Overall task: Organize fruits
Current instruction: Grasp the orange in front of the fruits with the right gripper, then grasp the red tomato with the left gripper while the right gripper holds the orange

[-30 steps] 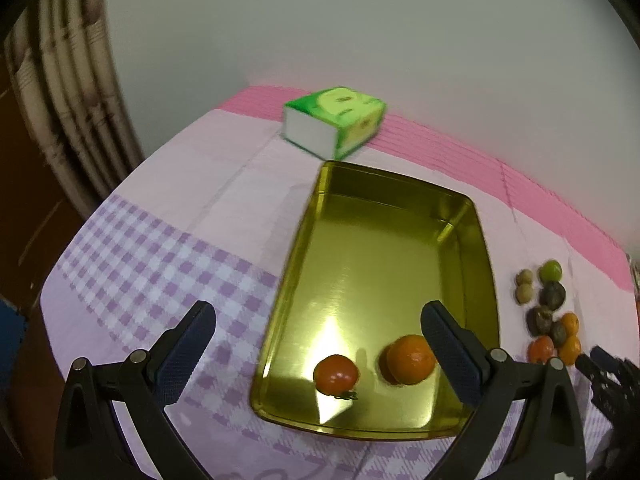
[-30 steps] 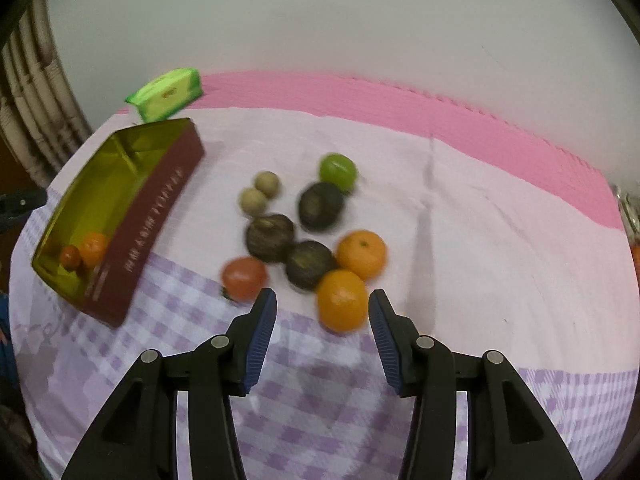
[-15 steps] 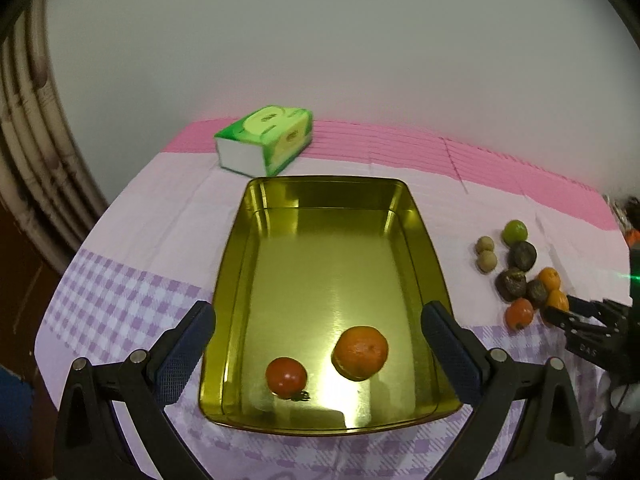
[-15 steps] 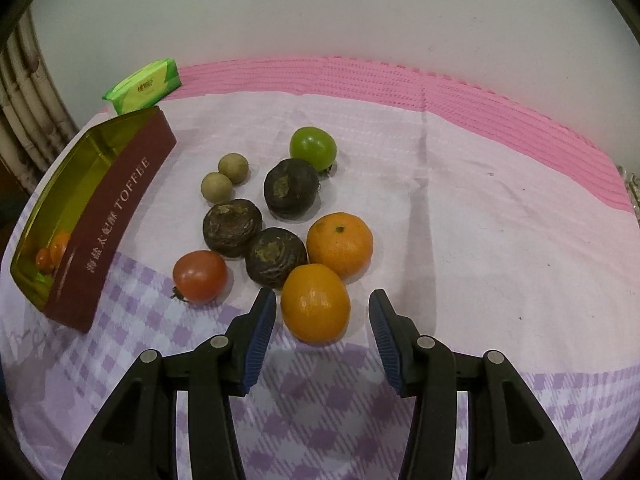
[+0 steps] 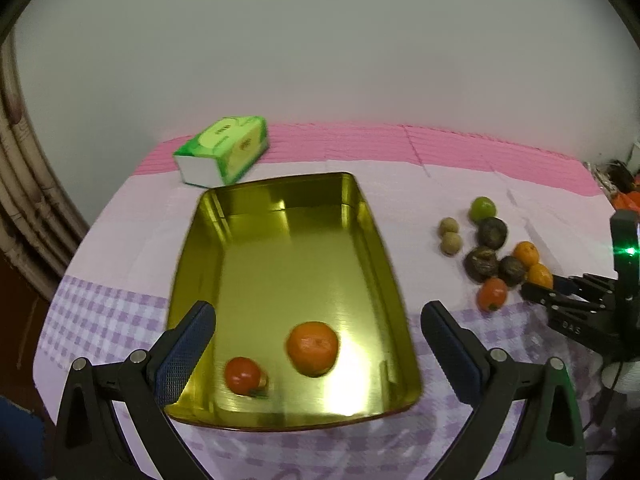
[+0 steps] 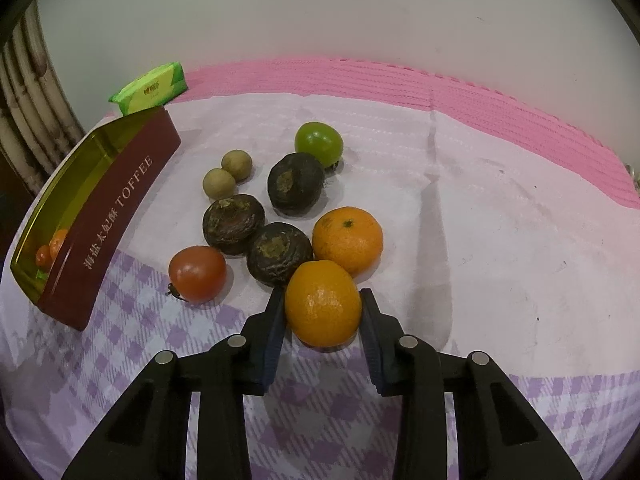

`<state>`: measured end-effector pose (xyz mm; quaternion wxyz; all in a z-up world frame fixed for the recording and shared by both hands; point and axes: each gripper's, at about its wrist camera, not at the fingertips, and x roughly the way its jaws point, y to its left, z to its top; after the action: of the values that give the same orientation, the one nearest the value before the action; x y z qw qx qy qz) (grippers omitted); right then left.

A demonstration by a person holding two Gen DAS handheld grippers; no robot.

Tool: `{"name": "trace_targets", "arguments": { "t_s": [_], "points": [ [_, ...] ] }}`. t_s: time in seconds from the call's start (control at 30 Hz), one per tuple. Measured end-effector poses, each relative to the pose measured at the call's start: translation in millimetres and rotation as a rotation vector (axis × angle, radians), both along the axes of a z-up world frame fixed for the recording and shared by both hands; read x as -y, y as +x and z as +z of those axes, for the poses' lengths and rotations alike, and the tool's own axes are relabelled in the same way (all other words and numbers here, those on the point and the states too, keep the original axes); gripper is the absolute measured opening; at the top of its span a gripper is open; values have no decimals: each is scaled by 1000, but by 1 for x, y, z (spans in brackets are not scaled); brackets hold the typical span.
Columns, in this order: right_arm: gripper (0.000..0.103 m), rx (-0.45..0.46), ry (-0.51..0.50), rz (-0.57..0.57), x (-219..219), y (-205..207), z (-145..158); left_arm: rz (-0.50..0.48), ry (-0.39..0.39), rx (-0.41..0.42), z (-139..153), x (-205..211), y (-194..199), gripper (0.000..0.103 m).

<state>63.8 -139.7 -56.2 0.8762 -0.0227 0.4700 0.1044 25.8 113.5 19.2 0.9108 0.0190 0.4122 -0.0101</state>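
Right wrist view: right gripper (image 6: pixel 323 308) jaws just narrowed onto nearest mandarin (image 6: pixel 322 303), six o'clock of fruit pile, pads touching — grasp made. Left gripper (image 5: pixel 316 350) wide apart, empty, above toffee tin (image 5: pixel 368 216). Tin next.

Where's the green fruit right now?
In the right wrist view the green fruit sits on the cloth at the far end of the fruit pile, touching a dark fruit, right of the tin.

- A plain pale wall (image 6: pixel 360 12) rises behind the table.
- The tablecloth (image 6: pixel 500 220) is pink, white and purple-checked.
- Ribbed beige pipes (image 5: pixel 24 184) stand at left.
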Motion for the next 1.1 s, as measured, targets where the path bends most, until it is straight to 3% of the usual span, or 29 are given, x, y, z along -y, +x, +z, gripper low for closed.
{"name": "trace_targets", "arguments": {
  "t_s": [0.37,0.63,1.1],
  "points": [
    [36,30,4,-105,43,0,1,-140,-33,-17,0,68,6,102],
    [36,65,-80,-141,72,0,-1,-248,-17,-40,-14,112,17,100],
    [36,96,-70,-148,91,1,0,-259,-23,-162,-56,136,44,66]
  ]
}}
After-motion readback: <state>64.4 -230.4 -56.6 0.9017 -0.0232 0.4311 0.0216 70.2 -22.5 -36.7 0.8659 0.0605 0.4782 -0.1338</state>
